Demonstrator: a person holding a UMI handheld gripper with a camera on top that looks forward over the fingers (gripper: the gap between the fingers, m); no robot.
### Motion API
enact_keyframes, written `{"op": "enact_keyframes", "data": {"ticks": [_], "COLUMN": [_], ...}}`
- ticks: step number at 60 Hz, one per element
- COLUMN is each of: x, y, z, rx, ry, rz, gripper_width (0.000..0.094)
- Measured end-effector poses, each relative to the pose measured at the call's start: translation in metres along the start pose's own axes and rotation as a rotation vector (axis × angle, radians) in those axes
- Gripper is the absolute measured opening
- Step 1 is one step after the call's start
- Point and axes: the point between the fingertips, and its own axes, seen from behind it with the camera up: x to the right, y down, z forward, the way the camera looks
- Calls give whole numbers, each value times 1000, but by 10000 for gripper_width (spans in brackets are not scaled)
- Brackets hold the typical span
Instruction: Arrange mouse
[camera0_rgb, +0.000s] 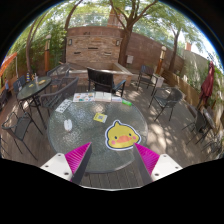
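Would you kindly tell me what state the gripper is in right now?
Gripper: open, holding nothing; its fingers sit apart above the glass table, short of the yellow duck-shaped item.

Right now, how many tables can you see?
3: the glass table just ahead of the open gripper, a left table and a right table beyond. Others may be hidden.

- I can read no words, brand or number anywhere ahead of my claw (112, 160).
- The yellow sticker (121, 136) on the counter (75, 130) bears a cartoon figure, no letters I can make out.
- The papers (88, 98) further back carry print too small to read.
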Motion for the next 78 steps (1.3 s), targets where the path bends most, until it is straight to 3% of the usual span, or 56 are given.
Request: {"op": "enact_keyframes", "data": {"ticks": [16, 30, 45, 60, 65, 70, 73, 76, 78], "x": [-7, -97, -240, -302, -309, -317, -318, -319, -319], "y": [53, 113, 62, 10, 8, 5, 8, 7, 8], "z": [38, 112, 232, 343, 362, 361, 365, 361, 362], "rx": [-83, -136, -15, 48, 42, 38, 45, 53, 51], "ry": [-6, -103, -268, -274, -283, -332, -342, -357, -357], "rz": [9, -41, -67, -118, -141, -114, -118, -140, -141], "gripper_width": [850, 849, 837, 814, 777, 642, 610, 483, 471]}}
